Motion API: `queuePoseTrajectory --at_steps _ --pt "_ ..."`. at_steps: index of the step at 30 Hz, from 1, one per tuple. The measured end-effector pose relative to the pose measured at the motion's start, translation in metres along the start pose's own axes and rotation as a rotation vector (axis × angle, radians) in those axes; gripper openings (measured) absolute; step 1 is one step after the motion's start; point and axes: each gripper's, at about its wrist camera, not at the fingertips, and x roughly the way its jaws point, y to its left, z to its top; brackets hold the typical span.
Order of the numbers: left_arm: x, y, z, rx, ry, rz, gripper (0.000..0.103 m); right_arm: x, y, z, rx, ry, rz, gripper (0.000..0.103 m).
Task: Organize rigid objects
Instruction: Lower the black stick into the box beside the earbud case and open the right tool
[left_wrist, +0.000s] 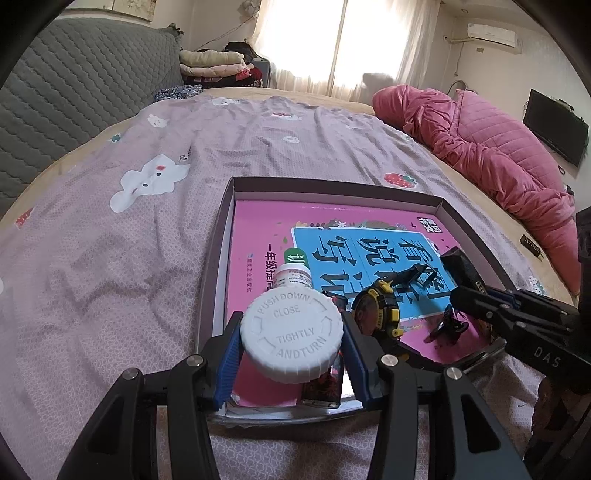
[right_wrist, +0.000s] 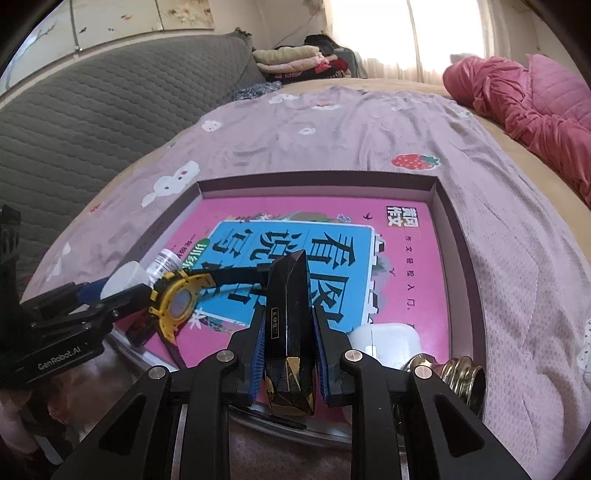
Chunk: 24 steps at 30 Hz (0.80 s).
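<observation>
The left claw (left_wrist: 291, 347) squeezed a white round-capped plastic bottle (left_wrist: 291, 341); the right claw (right_wrist: 289, 360) squeezed a shiny black pointed box (right_wrist: 290, 325). Just past them, a yellow-and-black watch (right_wrist: 175, 304) already lay in the flat cardboard tray (right_wrist: 461, 236) (both held things weren't down yet).

**Hidden and cut off**

The white bottle's (left_wrist: 291, 334) body lies mostly behind its own cap. A dark red packet (left_wrist: 322, 387) beneath shows only an edge. The brass object (right_wrist: 460, 373) sits partly behind a finger (right_wrist: 436, 413). The bottle label's print is too small to read.
</observation>
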Motion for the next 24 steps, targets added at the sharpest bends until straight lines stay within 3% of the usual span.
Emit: queuePoseTrajectory --at_steps 24 --pt "0.0035 -0.0027 -0.0028 0.017 0.016 0.007 0.05 0.0024 0.0028 -0.0026 0.003 0.0 0.035 0.028"
